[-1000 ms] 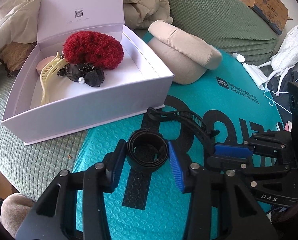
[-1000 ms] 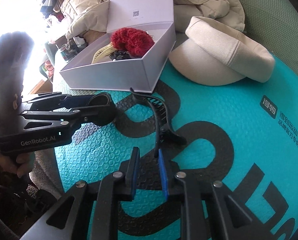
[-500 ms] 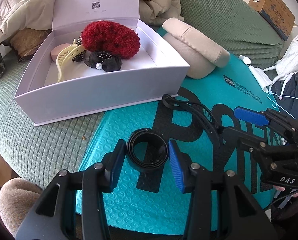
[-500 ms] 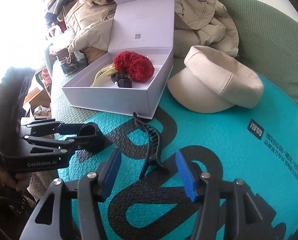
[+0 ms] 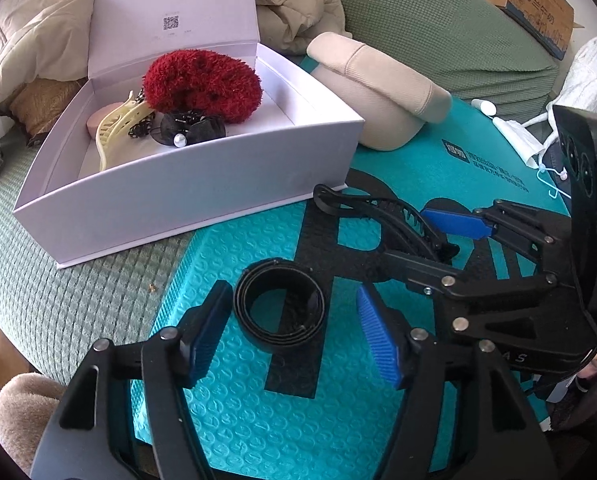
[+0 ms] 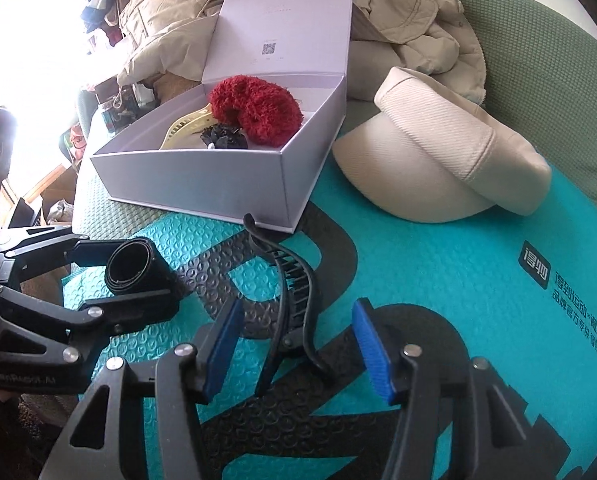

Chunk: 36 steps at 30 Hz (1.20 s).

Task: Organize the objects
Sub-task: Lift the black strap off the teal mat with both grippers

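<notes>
A rolled black band (image 5: 279, 305) lies on the teal bubble mailer (image 5: 258, 420). My left gripper (image 5: 294, 332) is open, its pads on either side of the band, not pressing it; the band also shows in the right wrist view (image 6: 132, 266). A black hair claw clip (image 6: 294, 300) lies on the mailer between the open pads of my right gripper (image 6: 298, 346). The clip also shows in the left wrist view (image 5: 382, 216). An open white box (image 5: 202, 188) holds a red fluffy scrunchie (image 5: 202, 84), a cream claw clip (image 5: 118, 128) and a black bow (image 5: 190, 130).
A beige cap (image 6: 450, 152) rests on the mailer right of the box. Beige jackets (image 6: 410, 8) are piled behind on the green bed cover (image 5: 438, 20). A cardboard box (image 5: 526, 0) and white cloth (image 5: 590, 68) lie at the far right.
My right gripper opened and now straddles the black claw clip. My left gripper opened wider around the band. Both views drew back a little from the white box.
</notes>
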### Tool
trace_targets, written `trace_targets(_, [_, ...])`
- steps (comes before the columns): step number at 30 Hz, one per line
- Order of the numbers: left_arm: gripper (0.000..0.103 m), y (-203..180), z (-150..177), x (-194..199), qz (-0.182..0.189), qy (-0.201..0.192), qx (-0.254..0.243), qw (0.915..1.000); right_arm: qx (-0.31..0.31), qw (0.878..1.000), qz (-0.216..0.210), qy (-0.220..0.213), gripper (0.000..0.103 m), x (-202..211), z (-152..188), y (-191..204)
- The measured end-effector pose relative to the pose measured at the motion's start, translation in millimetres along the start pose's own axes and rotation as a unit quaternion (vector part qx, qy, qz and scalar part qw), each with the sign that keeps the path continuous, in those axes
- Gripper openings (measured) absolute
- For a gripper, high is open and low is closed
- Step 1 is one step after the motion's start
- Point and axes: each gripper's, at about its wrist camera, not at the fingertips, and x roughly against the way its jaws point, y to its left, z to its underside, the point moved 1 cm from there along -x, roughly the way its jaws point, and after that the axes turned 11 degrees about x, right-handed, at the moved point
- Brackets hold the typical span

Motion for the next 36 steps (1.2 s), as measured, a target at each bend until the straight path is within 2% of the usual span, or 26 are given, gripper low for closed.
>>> trace_targets(3, [0.069, -2.9, 2.6, -1.0, -0.001, -0.008, -0.012, 0.9999, 0.0, 1.0, 0.003, -0.001, 0.059, -0.7, -0.6, 0.3])
trace_targets(11, [0.068, 6.1, 1.0, 1.0, 0.01, -0.023, 0.005, 0.9997, -0.003, 1.0, 0.005, 0.002, 0.061, -3.5, -1.2, 0.6])
trace_targets(14, [0.062, 4.4, 2.5, 1.1, -0.005, -0.025, 0.0, 0.9997, -0.003, 1.0, 0.007, 0.002, 0.062, -3.5, -1.3, 0.9])
trace_targets(17, [0.044, 8.9, 4.2, 2.9, -0.022, -0.039, 0.007, 0.999, 0.002, 1.0, 0.011, 0.003, 0.061, -3.9, -1.6, 2.2])
trace_targets(18, [0.038, 12.0, 4.2, 4.2, -0.025, -0.043, 0.013, 0.9987, 0.003, 1.0, 0.008, 0.001, 0.053, -3.5, -1.7, 2.5])
trace_targets(19, [0.038, 14.8, 4.0, 5.5, -0.017, -0.044, 0.02, 0.9987, 0.005, 1.0, 0.007, 0.0, 0.048, -3.0, -2.2, 2.7])
trace_targets(21, [0.038, 17.6, 3.9, 6.8, -0.01, -0.046, 0.026, 0.9985, 0.009, 1.0, 0.014, 0.0, 0.027, -2.5, -2.9, 4.5])
trace_targets(22, [0.038, 17.0, 4.2, 7.1, -0.012, -0.046, 0.024, 0.9986, 0.012, 1.0, 0.015, 0.0, 0.024, -2.3, -3.3, 5.8])
trace_targets(32, [0.038, 13.3, 6.0, 11.4, -0.01, -0.041, 0.024, 0.9988, 0.013, 1.0, 0.019, 0.003, 0.019, -0.1, -6.5, 8.9])
trace_targets(36, [0.038, 14.1, 6.6, 14.3, -0.009, -0.039, 0.027, 0.9988, 0.024, 1.0, 0.004, 0.007, 0.019, 1.7, -7.6, 14.8])
